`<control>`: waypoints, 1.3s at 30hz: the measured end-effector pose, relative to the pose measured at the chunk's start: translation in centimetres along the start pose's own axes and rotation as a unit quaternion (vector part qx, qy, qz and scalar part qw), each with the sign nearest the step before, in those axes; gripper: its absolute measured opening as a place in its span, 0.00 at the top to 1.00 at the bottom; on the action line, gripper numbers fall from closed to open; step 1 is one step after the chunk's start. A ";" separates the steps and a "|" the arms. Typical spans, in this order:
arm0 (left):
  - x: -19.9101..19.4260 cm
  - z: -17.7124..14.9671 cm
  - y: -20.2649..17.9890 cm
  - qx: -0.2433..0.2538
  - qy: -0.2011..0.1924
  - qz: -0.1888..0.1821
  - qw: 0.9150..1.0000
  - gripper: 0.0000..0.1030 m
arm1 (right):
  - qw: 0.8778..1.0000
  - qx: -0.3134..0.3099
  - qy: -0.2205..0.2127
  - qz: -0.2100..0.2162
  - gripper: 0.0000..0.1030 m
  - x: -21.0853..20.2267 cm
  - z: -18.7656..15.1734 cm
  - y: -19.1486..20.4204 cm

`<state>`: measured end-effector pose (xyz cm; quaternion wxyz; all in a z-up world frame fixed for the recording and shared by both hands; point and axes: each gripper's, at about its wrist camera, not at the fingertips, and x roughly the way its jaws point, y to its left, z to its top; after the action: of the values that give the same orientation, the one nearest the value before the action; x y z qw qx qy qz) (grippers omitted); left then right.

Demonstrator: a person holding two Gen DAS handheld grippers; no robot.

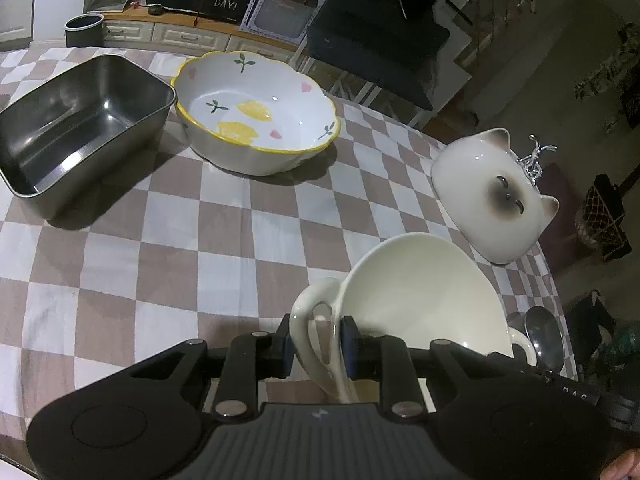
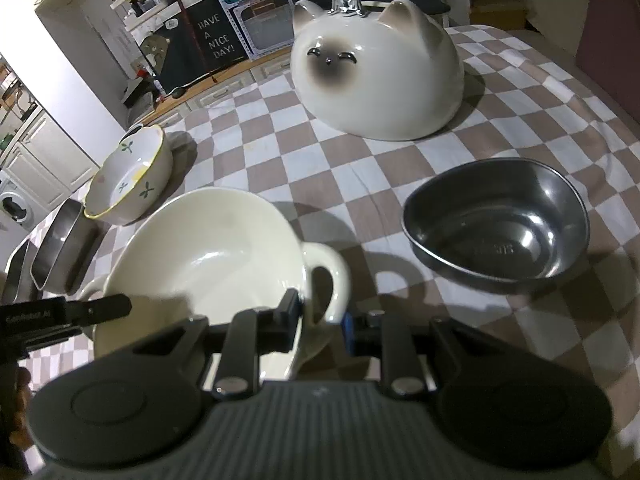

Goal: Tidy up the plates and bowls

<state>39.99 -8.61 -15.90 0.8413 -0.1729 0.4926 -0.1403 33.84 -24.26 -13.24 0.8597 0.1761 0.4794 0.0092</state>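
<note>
While both grippers, left gripper (image 1: 318,346) and right gripper (image 2: 322,316), clamp the cream bowl's (image 2: 208,248) handles, the lift is underway; next needs a level carry toward the lemon bowl (image 1: 256,112), upper left.

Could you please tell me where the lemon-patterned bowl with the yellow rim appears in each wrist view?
Left wrist: lemon bowl at upper centre, just right of the rectangular steel tray.
Right wrist: lemon bowl at middle left, above the steel tray.
Shared landmark: the upside-down cat-face bowl.
</note>
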 end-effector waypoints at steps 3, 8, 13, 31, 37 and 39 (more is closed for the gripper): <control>0.0 -0.1 -0.1 0.004 -0.006 0.002 1.000 0.75 | 1.000 0.003 0.000 0.000 0.75 0.0 0.0 -0.1; 0.0 0.0 -0.6 0.024 -0.009 0.014 1.000 0.73 | 1.000 0.002 0.000 0.001 0.75 0.0 0.0 -0.1; 0.5 0.6 -0.5 0.030 0.001 0.011 0.999 0.72 | 1.000 0.000 0.000 0.001 0.75 0.0 0.0 0.0; 0.2 0.3 -0.6 0.046 -0.004 -0.017 0.999 0.76 | 1.000 0.010 -0.002 0.001 0.75 0.2 -0.1 -0.3; -0.8 0.2 -1.6 0.054 -0.011 -0.023 0.998 0.77 | 1.000 -0.010 -0.014 -0.008 0.74 -1.1 -0.2 0.0; -1.7 0.1 -2.0 0.053 -0.019 -0.031 0.998 0.77 | 1.000 -0.012 -0.023 -0.008 0.74 -1.9 -0.3 -0.1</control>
<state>39.20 -9.71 -13.69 0.8540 -0.1461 0.4626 -0.1883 32.61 -24.62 -11.86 0.8724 0.1625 0.4609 0.0038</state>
